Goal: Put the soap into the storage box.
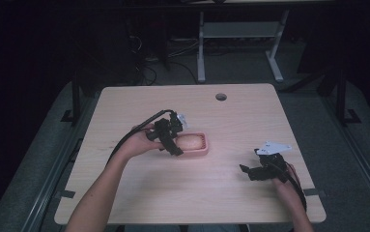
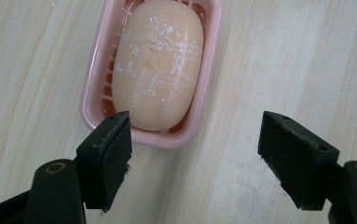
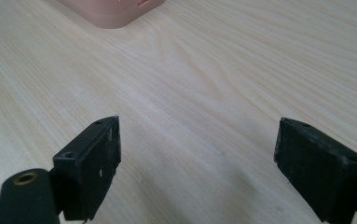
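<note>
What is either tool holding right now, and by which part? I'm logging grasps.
Nothing. The left tool is open above the near end of the soap dish and its soap; the right tool is open over bare table.

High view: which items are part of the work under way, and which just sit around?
In the job:
soap bar
pink soap dish
left gripper, open over the dish

Not in use:
right gripper, open, apart
table hole

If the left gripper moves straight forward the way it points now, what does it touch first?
Probably the near rim of the pink soap dish, then the soap bar inside. The open left gripper sits slightly off-centre, and depth is unclear.
</note>
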`<state>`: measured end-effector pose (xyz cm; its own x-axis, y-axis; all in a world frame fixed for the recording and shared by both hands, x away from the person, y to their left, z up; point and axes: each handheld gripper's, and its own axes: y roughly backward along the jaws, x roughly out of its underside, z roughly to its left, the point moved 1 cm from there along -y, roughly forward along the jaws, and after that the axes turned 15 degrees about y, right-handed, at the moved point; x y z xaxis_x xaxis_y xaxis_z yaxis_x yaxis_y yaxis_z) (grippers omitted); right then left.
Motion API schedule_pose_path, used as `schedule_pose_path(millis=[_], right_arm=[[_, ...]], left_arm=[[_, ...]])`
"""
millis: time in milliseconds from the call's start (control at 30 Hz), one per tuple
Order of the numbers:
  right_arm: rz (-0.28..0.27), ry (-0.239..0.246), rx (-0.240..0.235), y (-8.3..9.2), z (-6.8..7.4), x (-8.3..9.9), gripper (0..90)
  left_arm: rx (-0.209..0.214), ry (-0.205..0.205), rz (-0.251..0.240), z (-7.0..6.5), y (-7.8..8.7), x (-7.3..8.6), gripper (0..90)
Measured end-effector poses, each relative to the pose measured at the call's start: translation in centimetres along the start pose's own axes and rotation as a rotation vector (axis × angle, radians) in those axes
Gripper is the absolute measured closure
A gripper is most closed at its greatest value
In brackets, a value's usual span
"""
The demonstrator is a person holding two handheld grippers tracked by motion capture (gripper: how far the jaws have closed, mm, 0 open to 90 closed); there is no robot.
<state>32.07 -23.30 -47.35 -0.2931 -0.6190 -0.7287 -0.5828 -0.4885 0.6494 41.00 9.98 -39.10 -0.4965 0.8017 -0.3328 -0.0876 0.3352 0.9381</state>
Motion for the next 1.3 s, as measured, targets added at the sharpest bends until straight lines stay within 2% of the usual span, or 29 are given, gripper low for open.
schedule_pose_path(millis=[233, 967, 1300], right_arm=[[0.003, -0.005, 0.012, 0.1, -0.2, 0.1, 13.9], [0.021, -0.008, 0.011, -0.1, -0.1, 0.1, 13.9], [0.025, -0.006, 0.010, -0.2, -0.1, 0.1, 13.9]], left_arm=[[0.007, 0.007, -0.006, -0.1, 0.1, 0.9, 25.1], [0.008, 0.028, -0.031, -0.4, 0.6, 3.5, 24.6], [0.006, 0.055, -0.040, -0.2, 0.6, 4.9, 24.6]])
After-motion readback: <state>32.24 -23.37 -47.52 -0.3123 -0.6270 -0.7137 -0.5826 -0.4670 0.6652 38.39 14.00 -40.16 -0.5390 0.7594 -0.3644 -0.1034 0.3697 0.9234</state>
